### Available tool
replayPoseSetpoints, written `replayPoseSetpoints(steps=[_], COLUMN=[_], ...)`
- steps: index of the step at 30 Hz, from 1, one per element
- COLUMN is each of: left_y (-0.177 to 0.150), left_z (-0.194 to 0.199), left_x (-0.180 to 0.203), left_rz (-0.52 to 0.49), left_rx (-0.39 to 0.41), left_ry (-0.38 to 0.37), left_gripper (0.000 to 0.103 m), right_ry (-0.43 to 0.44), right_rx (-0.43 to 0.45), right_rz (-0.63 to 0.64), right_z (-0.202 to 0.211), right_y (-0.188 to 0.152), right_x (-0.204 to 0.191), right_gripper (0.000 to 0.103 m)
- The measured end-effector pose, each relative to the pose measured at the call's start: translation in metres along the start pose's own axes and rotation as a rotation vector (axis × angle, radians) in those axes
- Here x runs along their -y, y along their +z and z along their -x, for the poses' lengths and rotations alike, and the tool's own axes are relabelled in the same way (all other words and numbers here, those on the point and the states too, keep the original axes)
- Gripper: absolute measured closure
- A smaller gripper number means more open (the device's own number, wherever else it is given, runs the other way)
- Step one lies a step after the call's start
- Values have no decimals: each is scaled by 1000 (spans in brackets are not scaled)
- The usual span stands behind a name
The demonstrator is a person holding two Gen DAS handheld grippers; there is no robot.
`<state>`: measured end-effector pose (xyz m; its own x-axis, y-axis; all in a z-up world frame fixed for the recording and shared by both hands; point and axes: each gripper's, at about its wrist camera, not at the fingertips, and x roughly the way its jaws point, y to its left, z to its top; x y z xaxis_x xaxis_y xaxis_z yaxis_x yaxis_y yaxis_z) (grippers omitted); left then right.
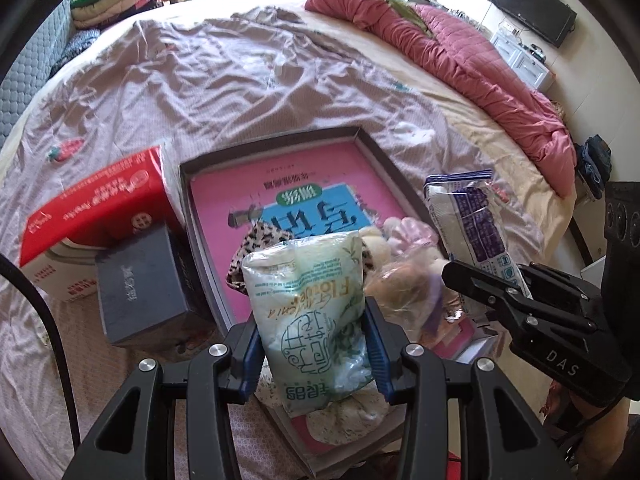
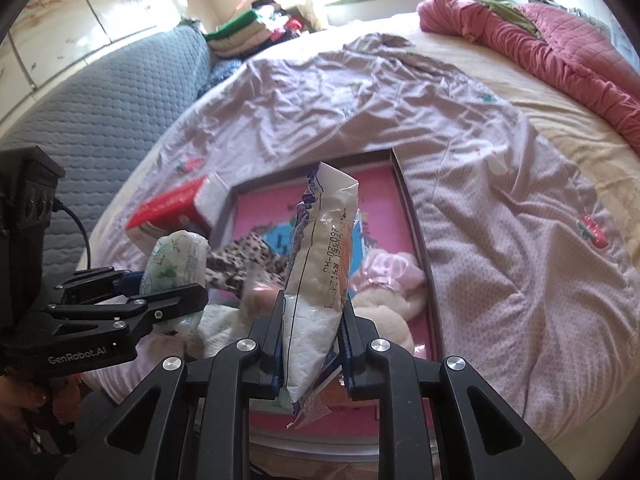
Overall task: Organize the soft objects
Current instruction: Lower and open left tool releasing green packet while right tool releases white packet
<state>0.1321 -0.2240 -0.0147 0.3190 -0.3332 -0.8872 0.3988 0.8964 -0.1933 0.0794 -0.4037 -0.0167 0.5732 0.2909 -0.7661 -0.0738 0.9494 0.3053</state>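
Two soft packs stood upright over the grey-rimmed pink tray (image 1: 372, 144).
Left gripper (image 1: 311, 350) clenched a green-printed tissue pack (image 1: 308, 304); right gripper (image 2: 311, 354) clenched a white-and-purple pack (image 2: 316, 280), long axes pointing upward.

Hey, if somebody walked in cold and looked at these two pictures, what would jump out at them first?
First, the two soft packets held up close: the left gripper clamps a pale green-printed packet, the right gripper a white and purple packet. Below them, a shallow pink-lined box lies on the wrinkled bed sheet, holding a plush toy and a leopard-print cloth. A rumpled pink quilt runs along the bed's far right edge.
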Motion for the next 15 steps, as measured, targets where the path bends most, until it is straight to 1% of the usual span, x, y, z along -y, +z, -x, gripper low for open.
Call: replayPoseSetpoints(steps=[7, 11, 15], left_y=[-2, -3, -2], left_z=[-22, -26, -25], left_x=[-8, -7, -6], left_rz=[23, 25, 21], left_rx=[-46, -52, -54], left_ry=[-22, -37, -26], left_gripper=[56, 55, 52], right_ry=[-11, -9, -14], right_rx=[-44, -51, -49], right_rz=[18, 30, 41], right_z=[-23, -26, -23], right_y=[1, -1, -1], right_x=[-2, -4, -6], right_gripper=[79, 77, 76])
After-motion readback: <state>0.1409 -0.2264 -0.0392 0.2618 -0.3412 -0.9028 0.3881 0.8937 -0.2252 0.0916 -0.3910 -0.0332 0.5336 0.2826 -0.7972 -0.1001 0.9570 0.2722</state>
